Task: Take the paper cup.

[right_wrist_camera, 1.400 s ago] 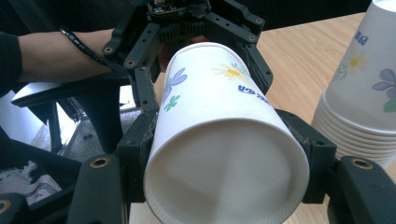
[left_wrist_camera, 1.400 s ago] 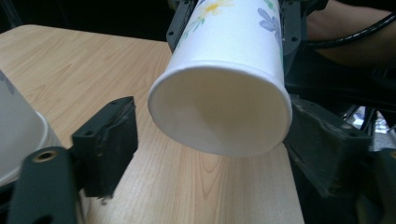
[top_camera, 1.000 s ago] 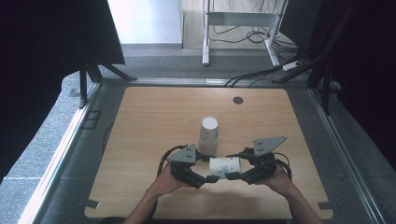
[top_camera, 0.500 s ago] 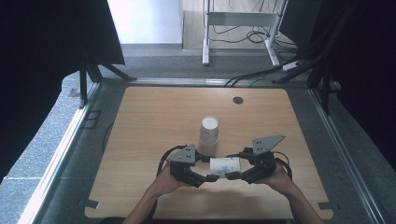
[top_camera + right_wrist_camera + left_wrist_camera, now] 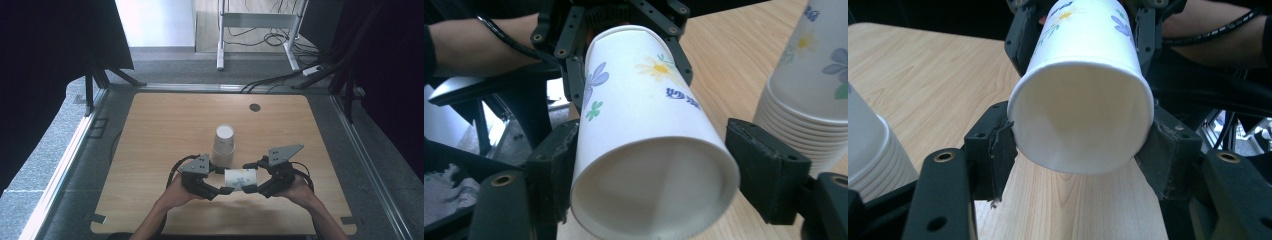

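A flowered paper cup (image 5: 240, 179) lies on its side in the air just above the wooden table (image 5: 165, 125), spanning the gap between both grippers. My left gripper (image 5: 222, 189) is shut on the cup (image 5: 1083, 115) at its open mouth, with a pad pressed against each side. My right gripper (image 5: 255, 186) sits at the other end. Its jaws have just been opening with the cup (image 5: 649, 150) between them. One pad still lies along the cup and the other stands clear of it. A hand holds each gripper.
A stack of matching upside-down cups (image 5: 223, 145) stands just beyond the grippers, near the left one (image 5: 873, 155) and to the right in the right gripper view (image 5: 809, 90). A round grommet (image 5: 255, 107) sits near the table's far edge. Dark curtains flank the table.
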The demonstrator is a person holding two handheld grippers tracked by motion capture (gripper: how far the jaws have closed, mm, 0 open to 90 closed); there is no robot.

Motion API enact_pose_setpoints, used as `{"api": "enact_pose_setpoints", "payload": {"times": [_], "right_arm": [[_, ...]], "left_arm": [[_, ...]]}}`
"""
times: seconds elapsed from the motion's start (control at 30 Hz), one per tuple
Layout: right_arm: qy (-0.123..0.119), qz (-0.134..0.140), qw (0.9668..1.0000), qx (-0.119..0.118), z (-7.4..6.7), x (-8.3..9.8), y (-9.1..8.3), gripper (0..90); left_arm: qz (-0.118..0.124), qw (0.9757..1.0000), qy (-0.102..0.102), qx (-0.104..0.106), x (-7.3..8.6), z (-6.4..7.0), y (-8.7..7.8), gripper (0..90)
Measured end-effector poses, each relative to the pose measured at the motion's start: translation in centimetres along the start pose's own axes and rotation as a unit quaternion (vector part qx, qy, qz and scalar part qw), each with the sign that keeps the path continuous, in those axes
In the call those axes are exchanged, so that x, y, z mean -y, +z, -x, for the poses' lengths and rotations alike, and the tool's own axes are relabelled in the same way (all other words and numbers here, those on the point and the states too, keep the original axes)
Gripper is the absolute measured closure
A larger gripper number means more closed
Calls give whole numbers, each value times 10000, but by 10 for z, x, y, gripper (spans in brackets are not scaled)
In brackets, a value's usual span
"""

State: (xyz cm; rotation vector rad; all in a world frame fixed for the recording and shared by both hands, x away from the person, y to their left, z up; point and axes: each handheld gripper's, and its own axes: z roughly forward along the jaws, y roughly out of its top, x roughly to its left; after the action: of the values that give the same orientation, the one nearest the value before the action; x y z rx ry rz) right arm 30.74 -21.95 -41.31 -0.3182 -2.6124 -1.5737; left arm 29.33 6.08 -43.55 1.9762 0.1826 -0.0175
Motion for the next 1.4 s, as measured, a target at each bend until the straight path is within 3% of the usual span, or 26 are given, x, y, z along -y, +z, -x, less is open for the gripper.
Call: {"api": "enact_pose_setpoints", "payload": {"times": [0.07,0.13,0.27,0.3,0.33,0.37,0.4,0.43,0.57,0.6,0.67,0.73,0.87,1.17,1.33,1.4], "right_arm": [[-32,-49,10000,74,0,-1,-2,219],[-71,-118,9998,139,0,-2,-4,205],[-136,-413,9989,193,0,-4,-6,160],[-136,-413,9989,193,0,-4,-6,160],[-189,-630,9975,242,-1,-5,-5,147],[-189,-630,9975,242,-1,-5,-5,147],[-274,-861,9954,335,-1,-6,-3,145],[-274,-861,9954,335,-1,-6,-3,145],[-503,-1326,9887,474,-4,-10,6,145],[-551,-1401,9875,474,-4,-11,8,146],[-648,-1557,9844,499,-6,-13,12,146],[-751,-1733,9805,544,-7,-15,16,149],[-919,-2053,9725,610,-8,-17,24,156],[-1092,-2439,9619,580,-10,-19,42,194],[-1154,-2625,9561,605,-9,-20,48,227],[-1131,-2663,9552,614,-9,-19,49,243]], "left_arm": [[-73,10000,5,0,-1,-1,-1,359],[-314,9995,34,-44,-3,-1,-2,358],[-585,9982,61,-117,-7,-3,-4,357],[-718,9973,73,-142,-9,-3,-4,357],[-912,9956,113,-184,-13,-4,-4,357],[-912,9956,113,-184,-13,-4,-4,356],[-1151,9929,210,-213,-17,-5,-5,355],[-1151,9929,210,-213,-17,-5,-5,355],[-1580,9867,304,-249,-27,-5,-3,352],[-1748,9836,356,-264,-31,-5,-2,352],[-1901,9805,403,-283,-34,-6,0,352],[-2118,9758,460,-294,-38,-6,2,351],[-2388,9692,527,-300,-42,-5,6,350],[-2787,9576,654,-326,-52,-4,15,349],[-2919,9535,686,-323,-57,-3,20,347],[-2941,9526,704,-319,-58,-3,21,347]]}}
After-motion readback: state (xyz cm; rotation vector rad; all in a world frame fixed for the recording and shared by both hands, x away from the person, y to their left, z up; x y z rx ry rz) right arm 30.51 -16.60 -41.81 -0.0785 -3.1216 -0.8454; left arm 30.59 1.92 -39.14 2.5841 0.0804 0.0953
